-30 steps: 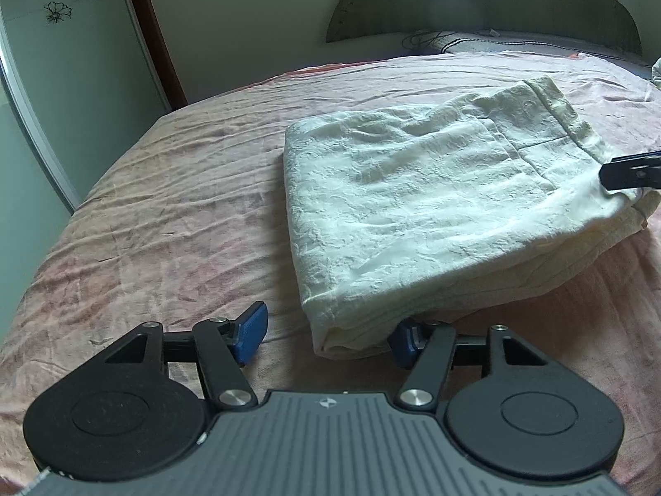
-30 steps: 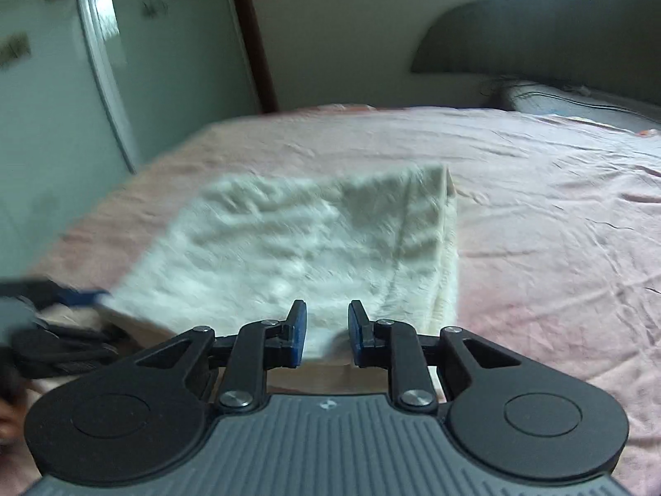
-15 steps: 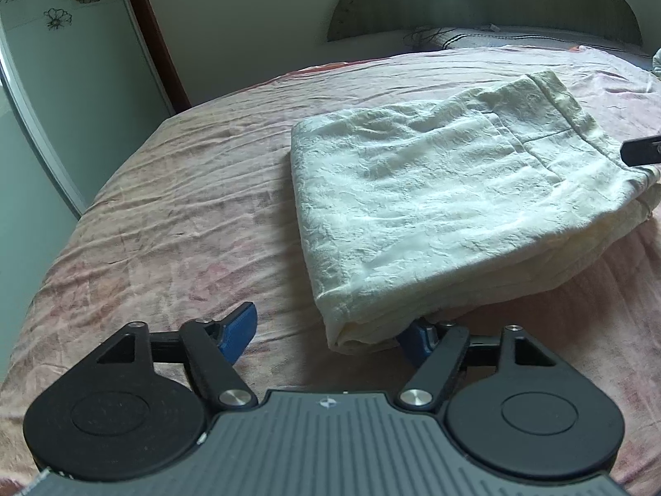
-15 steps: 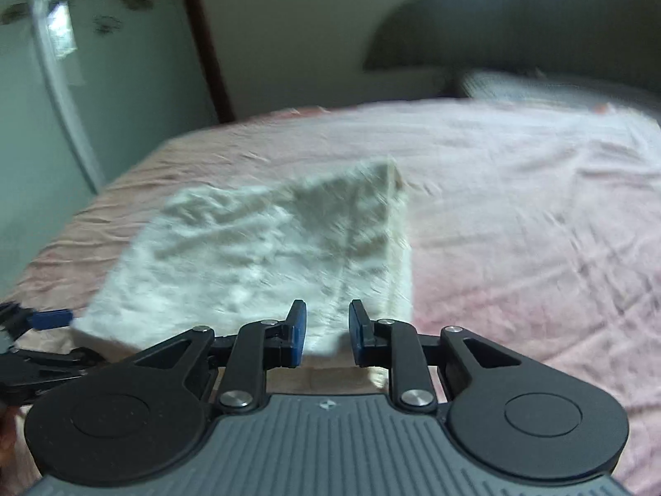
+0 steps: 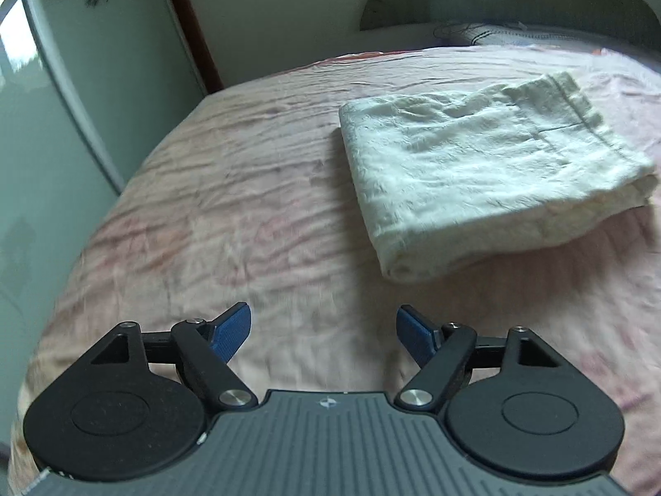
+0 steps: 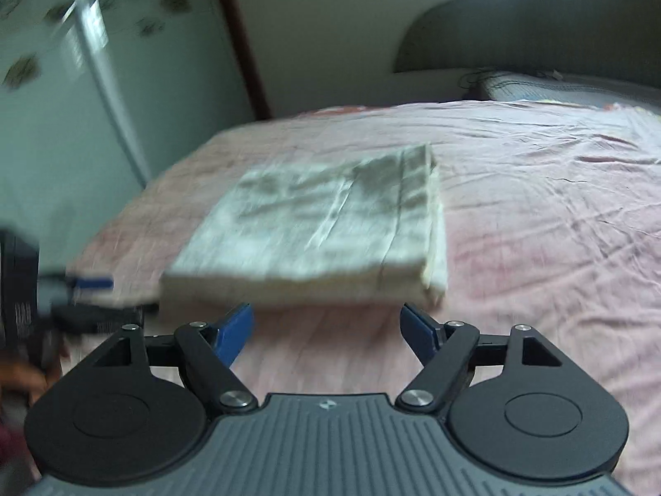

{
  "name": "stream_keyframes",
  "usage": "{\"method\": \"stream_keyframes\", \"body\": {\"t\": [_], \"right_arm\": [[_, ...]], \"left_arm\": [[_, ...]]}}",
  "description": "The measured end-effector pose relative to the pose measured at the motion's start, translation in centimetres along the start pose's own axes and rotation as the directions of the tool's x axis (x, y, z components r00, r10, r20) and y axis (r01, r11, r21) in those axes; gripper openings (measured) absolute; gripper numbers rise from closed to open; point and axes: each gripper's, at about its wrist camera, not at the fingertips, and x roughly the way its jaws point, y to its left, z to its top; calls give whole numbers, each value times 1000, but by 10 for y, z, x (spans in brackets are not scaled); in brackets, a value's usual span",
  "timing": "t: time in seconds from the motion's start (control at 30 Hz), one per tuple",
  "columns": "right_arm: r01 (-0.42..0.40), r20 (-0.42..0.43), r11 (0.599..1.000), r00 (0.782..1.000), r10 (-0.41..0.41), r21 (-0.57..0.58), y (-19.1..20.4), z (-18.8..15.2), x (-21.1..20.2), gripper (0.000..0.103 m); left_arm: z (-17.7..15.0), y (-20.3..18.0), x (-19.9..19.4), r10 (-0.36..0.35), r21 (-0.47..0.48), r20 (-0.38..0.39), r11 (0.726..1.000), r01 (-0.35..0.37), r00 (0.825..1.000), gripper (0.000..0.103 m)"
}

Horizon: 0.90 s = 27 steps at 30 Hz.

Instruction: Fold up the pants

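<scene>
Folded pants (image 6: 318,227) lying on bed (image 6: 537,215), just ahead of right claw (image 6: 326,330), its jaws opening, empty; left claw (image 5: 324,330) sitting spread, empty, farther back.

Your folded pants (image 5: 487,173) lie on the bed (image 5: 248,215), with the pillow (image 5: 516,35) behind at the head edge.

This is a bedroom in a home. A wide bed (image 5: 256,215) under a wrinkled pink sheet fills most of both views, with a dark arched headboard (image 6: 537,33) at its far end and a patterned pillow (image 6: 557,84) lying just below that. Left of the bed stands a pale wardrobe door (image 5: 53,95) printed with flowers, beside a plain cream wall (image 5: 281,8).
</scene>
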Motion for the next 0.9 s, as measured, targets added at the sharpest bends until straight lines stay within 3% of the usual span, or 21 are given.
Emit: {"method": "stream_keyframes", "body": {"t": [0.1,0.2,0.3,0.33,0.37,0.47,0.53,0.6,0.7,0.9], "right_arm": [[42,-56,995,997,-48,-95,24,-20,-9,84],[25,-73,996,997,-32,-91,42,-28,-18,85],[-90,-28,995,995,91,52,50,-19,-41,86],[-130,3,985,991,131,115,49,-14,-50,96],[-164,33,970,987,160,178,48,-8,-58,103],[-271,138,910,961,238,314,36,0,-71,103],[-202,108,934,978,178,293,35,0,-57,103],[-56,12,966,998,54,253,35,-10,-34,103],[47,-63,977,997,-35,206,34,-33,-6,103],[54,-82,981,996,-39,186,29,-48,9,103]], "left_arm": [[-9,2,-22,-43,-36,-10,998,42,999,82],[-15,-1,-39,-100,-98,-32,990,97,994,87],[-21,-5,-48,-158,-165,-70,976,145,985,87],[-21,-6,-50,-170,-181,-79,971,154,982,87],[-22,-7,-52,-176,-192,-82,969,158,981,87],[-23,-12,-54,-154,-188,-77,973,138,985,88],[-24,-14,-52,-144,-198,-89,972,124,986,88],[-26,-14,-50,-158,-213,-94,968,135,983,88],[-27,-19,-47,-133,-202,-98,973,112,986,88],[-27,-28,-41,-93,-169,-87,983,77,992,88]]}}
